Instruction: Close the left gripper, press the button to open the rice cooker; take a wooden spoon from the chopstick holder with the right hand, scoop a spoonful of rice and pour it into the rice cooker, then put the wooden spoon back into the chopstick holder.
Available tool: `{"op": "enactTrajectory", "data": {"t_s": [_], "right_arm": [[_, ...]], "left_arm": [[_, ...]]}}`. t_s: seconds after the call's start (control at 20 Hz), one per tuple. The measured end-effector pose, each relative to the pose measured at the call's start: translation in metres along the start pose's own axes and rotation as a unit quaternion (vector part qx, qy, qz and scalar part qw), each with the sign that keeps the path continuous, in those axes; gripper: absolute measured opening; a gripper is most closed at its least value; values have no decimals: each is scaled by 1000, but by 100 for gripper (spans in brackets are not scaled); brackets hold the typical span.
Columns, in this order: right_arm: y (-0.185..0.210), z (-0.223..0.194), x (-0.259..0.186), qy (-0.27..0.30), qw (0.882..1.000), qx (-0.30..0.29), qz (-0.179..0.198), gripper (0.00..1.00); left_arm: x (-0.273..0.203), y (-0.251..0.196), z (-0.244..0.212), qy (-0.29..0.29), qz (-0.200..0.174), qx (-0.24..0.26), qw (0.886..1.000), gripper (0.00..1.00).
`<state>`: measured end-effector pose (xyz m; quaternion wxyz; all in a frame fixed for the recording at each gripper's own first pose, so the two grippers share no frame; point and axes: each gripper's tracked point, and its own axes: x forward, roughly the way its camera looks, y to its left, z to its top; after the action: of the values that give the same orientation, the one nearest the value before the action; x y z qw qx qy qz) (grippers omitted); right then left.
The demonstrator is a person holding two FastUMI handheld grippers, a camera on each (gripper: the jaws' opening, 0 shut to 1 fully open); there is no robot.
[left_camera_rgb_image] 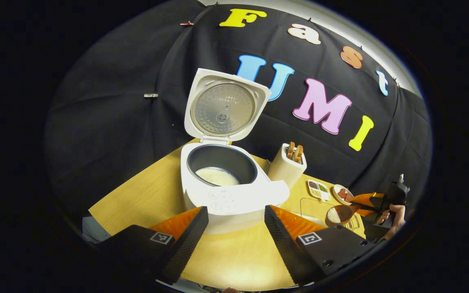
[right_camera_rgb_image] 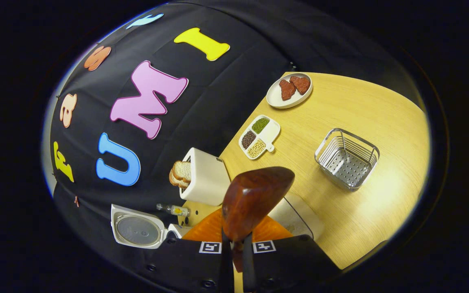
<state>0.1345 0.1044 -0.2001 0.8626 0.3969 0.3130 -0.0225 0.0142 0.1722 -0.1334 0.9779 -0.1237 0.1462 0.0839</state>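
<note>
The rice cooker (left_camera_rgb_image: 226,183) stands on the tabletop (left_camera_rgb_image: 145,195) with its lid (left_camera_rgb_image: 224,106) raised upright behind the pot, and a layer of rice (left_camera_rgb_image: 217,176) lies in the bottom of the inner pot. In the left gripper view the left gripper (left_camera_rgb_image: 236,221) sits just in front of the cooker's control panel, its fingers spread wide apart and gripping nothing.

The holder (left_camera_rgb_image: 286,167), a white box with brown pieces standing in it, is just to the right of the cooker. Beyond the holder, farther from the cooker, lie a divided dish (left_camera_rgb_image: 318,189) of grains and a plate (left_camera_rgb_image: 342,194) with reddish pieces.

The spoon (right_camera_rgb_image: 250,199) is pinched by its handle between the fingers of the right gripper (right_camera_rgb_image: 234,260), which press close together on it; its bowl fills the middle of the right gripper view, tilted on edge. In the left gripper view that spoon's bowl holds rice, off to the cooker's right, with a hand (left_camera_rgb_image: 395,215) behind it. Under the spoon sits a rice container (right_camera_rgb_image: 295,219). A wire basket (right_camera_rgb_image: 347,158) stands well apart from the cooker, past the container.
</note>
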Motion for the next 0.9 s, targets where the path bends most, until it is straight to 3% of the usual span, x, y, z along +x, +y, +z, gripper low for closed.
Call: {"op": "enactTrajectory", "data": {"t_s": [0.4,0.65,0.9], "right_arm": [[56,-8,-18,20,997,61,38,13],[113,-19,-17,40,995,55,77,13],[172,-40,-5,57,990,55,114,13]], "left_arm": [[-6,20,-8,0,-32,15,999,96],[-21,66,-7,-5,-6,29,1000,96],[-39,96,-17,-2,17,3,1000,96]]}}
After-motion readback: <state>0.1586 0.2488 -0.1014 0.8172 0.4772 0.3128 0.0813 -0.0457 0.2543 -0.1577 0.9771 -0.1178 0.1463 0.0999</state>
